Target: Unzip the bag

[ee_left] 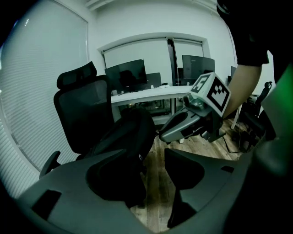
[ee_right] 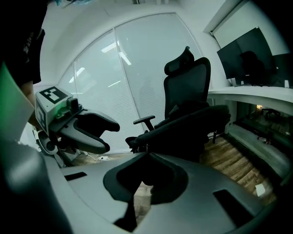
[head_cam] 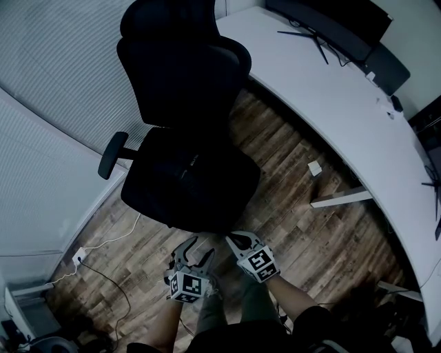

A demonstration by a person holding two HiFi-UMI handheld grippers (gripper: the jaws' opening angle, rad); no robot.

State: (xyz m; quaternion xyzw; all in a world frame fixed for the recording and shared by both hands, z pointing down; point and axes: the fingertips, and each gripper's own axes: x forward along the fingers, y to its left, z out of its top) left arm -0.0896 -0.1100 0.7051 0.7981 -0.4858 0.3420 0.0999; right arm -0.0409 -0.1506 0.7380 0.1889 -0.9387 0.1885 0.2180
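Though the right gripper (head_cam: 234, 240) was clamped on the zip pull (ee_right: 146, 147) of the bag (head_cam: 200, 180), the left gripper (head_cam: 198, 249) stood open beside it; unzipping seemingly remained.

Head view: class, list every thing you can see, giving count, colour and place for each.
chair: one, black, centre
bag: one, black, on chair seat
desk: one, white, right
monitor: at least one, black, desk's far end
box: one, white, floor by desk
cable: one, white, floor at left
floor: wood, brown
blinds: white, left wall
left gripper: one, grey, open, before bag
right gripper: one, grey, shut on bag's edge
forearms: two, bottom
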